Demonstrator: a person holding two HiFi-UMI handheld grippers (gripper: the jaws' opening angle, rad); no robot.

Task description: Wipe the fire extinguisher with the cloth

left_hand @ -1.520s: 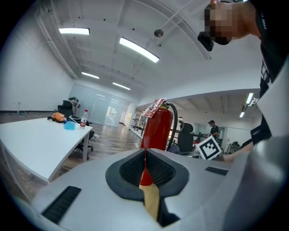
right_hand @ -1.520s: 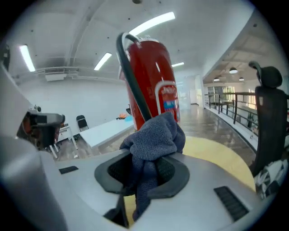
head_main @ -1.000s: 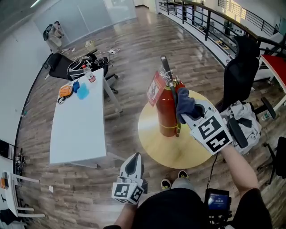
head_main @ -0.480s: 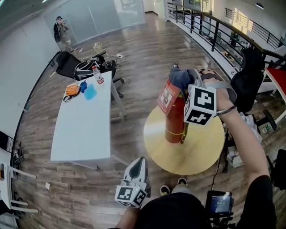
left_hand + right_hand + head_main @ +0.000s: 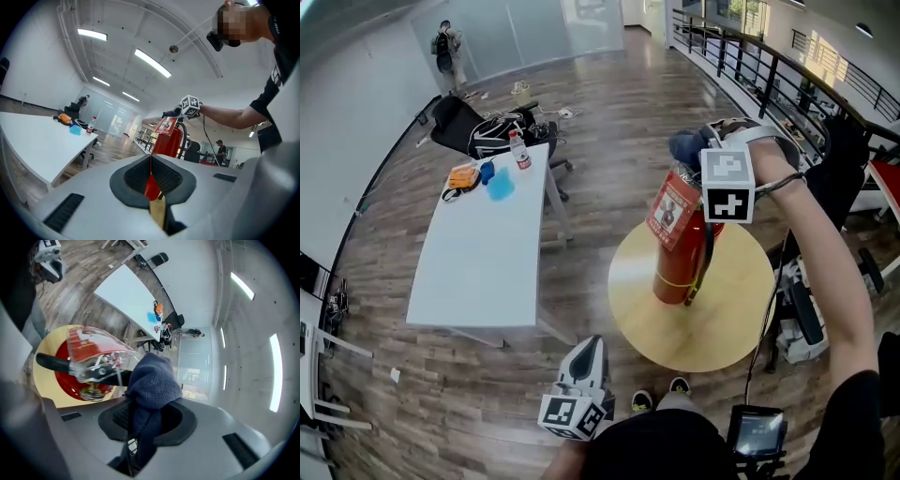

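The red fire extinguisher (image 5: 680,255) stands upright on a round yellow table (image 5: 736,323), a red-labelled tag hanging at its neck. My right gripper (image 5: 696,155) is at the extinguisher's top, shut on a dark blue cloth (image 5: 684,146). In the right gripper view the cloth (image 5: 152,379) bulges out of the jaws beside the black lever (image 5: 51,363) and valve. My left gripper (image 5: 587,349) hangs low near my body, apart from the table, shut and empty. In the left gripper view the extinguisher (image 5: 168,137) shows ahead of the left gripper (image 5: 151,161).
A long white table (image 5: 478,258) stands to the left with an orange item, a blue item and a bottle at its far end. Black office chairs (image 5: 461,124) stand beyond it. A railing (image 5: 750,66) runs at the right. A person (image 5: 445,42) stands far off.
My right gripper carried the cloth up from the extinguisher's side to its top by the valve. The left gripper stayed low.
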